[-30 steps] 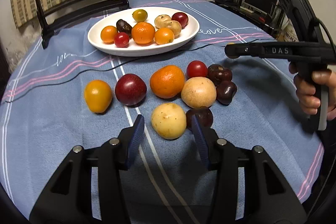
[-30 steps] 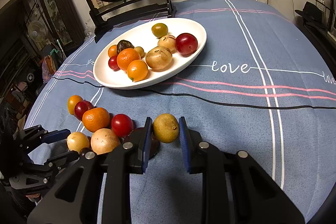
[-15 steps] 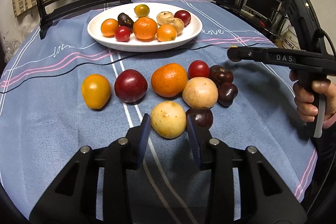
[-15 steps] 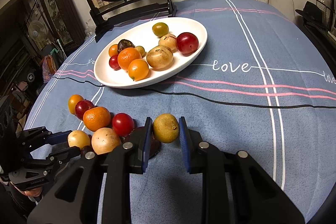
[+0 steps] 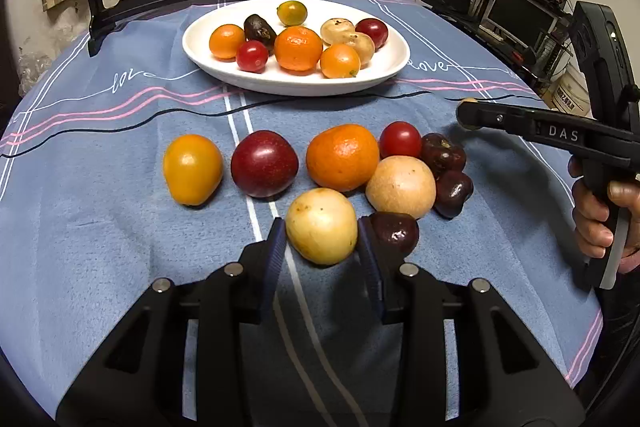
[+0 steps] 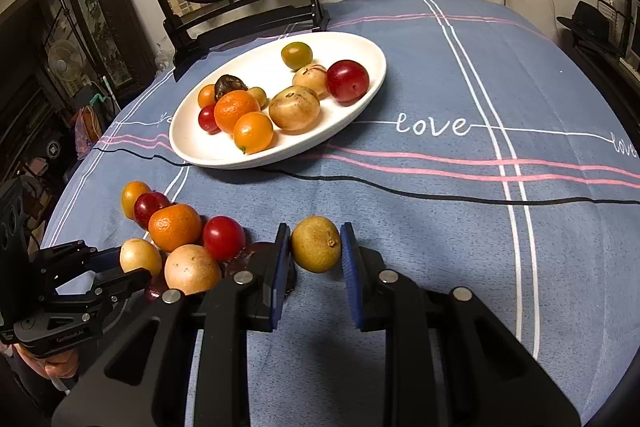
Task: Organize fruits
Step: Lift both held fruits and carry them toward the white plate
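Note:
My left gripper (image 5: 321, 231) is shut on a pale yellow round fruit (image 5: 321, 225), its blue pads pressing both sides. The fruit sits at the near edge of a cluster of loose fruit on the blue tablecloth: a mandarin (image 5: 342, 157), a dark red plum (image 5: 264, 163), a yellow-orange fruit (image 5: 192, 169) and a tan fruit (image 5: 400, 187). My right gripper (image 6: 315, 239) is shut on a yellow-brown fruit (image 6: 316, 245), held just above the cloth to the right of that cluster. Behind both stands the white oval plate (image 5: 280, 83) with several fruits on it.
Three dark purple fruits (image 5: 442, 155) lie at the cluster's right, one touching my left gripper's right finger. A red tomato (image 5: 400, 139) sits behind them. A round mirror on a black stand (image 6: 248, 23) rises behind the plate. A person's hand (image 5: 596, 211) holds the right gripper's handle.
The left gripper's jaws came together from a wide gap onto the pale yellow fruit, and the gripper edged forward around it. The right gripper and its fruit have not moved.

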Demonstrator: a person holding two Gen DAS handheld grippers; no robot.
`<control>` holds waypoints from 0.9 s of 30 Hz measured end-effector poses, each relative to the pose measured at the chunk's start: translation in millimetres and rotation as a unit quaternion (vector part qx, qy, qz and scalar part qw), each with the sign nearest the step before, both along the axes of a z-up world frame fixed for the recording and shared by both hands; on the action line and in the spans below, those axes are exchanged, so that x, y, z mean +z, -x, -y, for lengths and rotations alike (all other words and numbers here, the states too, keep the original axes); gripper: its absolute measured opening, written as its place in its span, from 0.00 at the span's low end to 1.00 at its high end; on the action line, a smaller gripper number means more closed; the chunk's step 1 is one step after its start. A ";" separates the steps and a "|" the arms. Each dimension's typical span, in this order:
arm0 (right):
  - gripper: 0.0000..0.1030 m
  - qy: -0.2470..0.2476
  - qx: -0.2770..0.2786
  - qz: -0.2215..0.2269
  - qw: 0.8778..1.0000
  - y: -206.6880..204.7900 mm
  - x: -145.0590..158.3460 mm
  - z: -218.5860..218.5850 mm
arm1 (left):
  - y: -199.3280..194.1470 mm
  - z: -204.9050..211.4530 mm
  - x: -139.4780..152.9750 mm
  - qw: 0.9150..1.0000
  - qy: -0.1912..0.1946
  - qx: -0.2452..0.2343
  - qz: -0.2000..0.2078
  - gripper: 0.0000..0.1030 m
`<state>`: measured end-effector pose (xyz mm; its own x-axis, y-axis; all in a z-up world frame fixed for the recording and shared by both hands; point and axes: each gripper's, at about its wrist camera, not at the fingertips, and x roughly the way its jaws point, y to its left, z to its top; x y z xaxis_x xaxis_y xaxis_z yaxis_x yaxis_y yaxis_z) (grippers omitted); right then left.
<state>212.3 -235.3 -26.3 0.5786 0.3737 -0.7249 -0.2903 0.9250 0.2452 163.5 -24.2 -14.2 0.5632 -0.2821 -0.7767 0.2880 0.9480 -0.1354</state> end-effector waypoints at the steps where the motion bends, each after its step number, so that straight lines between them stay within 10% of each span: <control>1: 0.25 -0.002 -0.001 0.002 1.000 0.7 0.8 0.6 | 0.1 -0.6 0.3 1.000 0.002 0.002 0.000 0.36; 27: 0.25 -0.053 0.048 0.087 0.994 26.1 24.5 -8.1 | 30.4 -13.4 39.3 0.995 0.070 -0.007 0.075 0.35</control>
